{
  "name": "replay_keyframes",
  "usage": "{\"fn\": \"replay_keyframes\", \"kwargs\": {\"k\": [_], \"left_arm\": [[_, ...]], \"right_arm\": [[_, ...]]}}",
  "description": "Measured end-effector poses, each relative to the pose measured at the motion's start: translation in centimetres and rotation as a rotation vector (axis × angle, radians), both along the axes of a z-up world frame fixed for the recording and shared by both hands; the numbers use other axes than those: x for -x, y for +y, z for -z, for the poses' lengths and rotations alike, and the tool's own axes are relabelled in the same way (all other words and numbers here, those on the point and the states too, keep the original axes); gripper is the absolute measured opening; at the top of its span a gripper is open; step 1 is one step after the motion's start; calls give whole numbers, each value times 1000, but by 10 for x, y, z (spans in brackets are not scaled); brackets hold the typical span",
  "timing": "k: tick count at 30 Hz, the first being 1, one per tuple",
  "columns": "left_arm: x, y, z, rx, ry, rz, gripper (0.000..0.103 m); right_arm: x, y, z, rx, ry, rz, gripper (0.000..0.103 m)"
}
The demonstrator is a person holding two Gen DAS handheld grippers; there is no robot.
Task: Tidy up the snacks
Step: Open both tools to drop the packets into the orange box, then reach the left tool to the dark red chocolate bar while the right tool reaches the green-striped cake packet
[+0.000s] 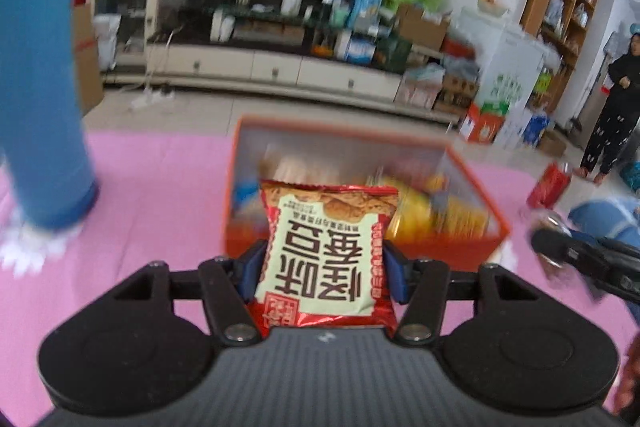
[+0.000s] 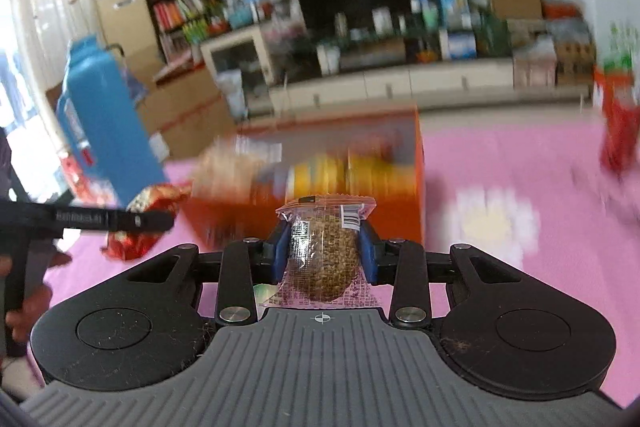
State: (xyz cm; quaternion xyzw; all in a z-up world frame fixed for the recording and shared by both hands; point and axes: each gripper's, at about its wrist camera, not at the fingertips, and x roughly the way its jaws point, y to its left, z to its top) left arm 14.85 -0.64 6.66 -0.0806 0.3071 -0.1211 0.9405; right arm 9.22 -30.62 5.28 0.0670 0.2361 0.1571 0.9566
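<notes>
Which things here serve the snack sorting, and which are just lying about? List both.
Job: red snack packet in left gripper; clear-wrapped brown snack in right gripper; orange box.
Lying about: blue bottle; red can.

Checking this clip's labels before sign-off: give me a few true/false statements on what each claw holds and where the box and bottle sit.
1. The left claw grips a red and cream snack packet. True.
2. The right claw is empty. False: it grips a clear-wrapped brown snack.
3. The orange box already holds snacks. True.
4. The blue bottle lies inside the box. False: it stands on the pink mat beside it.
</notes>
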Motion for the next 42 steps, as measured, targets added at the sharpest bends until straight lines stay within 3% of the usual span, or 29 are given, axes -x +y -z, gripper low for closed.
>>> {"fn": "replay_keyframes", "kwargs": {"k": [3, 6, 11, 15, 18, 21, 23, 25, 28, 31, 33, 38, 42], "left_arm": [[-42, -19, -6, 14, -15, 3, 58], [-85, -38, 1, 3, 4, -3, 58], [-128, -61, 22, -34, 44, 11, 58], [-135, -72, 37, -139, 16, 27, 66], [-139, -68, 43, -114, 24, 36, 71], [-138, -66, 41, -118, 11, 33, 73], [-132, -64, 34, -109, -8, 34, 76], [-118, -60, 25, -89, -44, 10, 88], [-89, -46, 2, -59, -118, -14, 91], [-53, -29, -17, -48, -149, -39, 93], [-23, -15, -22, -50, -161, -45, 93], [40, 10, 7, -78, -87, -66, 93], [59, 9, 59, -63, 81, -58, 93]], "right_arm": [[-54, 12, -20, -18, -60, 9, 15], [-98, 22, -15, -6, -76, 33, 15], [-151, 32, 25, -33, 27, 53, 15], [-166, 41, 49, -10, 70, 43, 19], [-168, 45, 53, 28, 69, 43, 22], [-169, 49, 54, 37, 60, 23, 38], [-168, 52, 52, 45, 63, 23, 48], [-164, 53, 47, 35, 62, 6, 60], [-149, 49, 33, 25, 35, 16, 83], [-126, 46, 15, 54, -13, 41, 86], [-101, 37, 7, 20, -32, 56, 92], [-41, 9, 16, -39, 20, 41, 93], [4, -14, 55, -49, 151, 88, 93]]}}
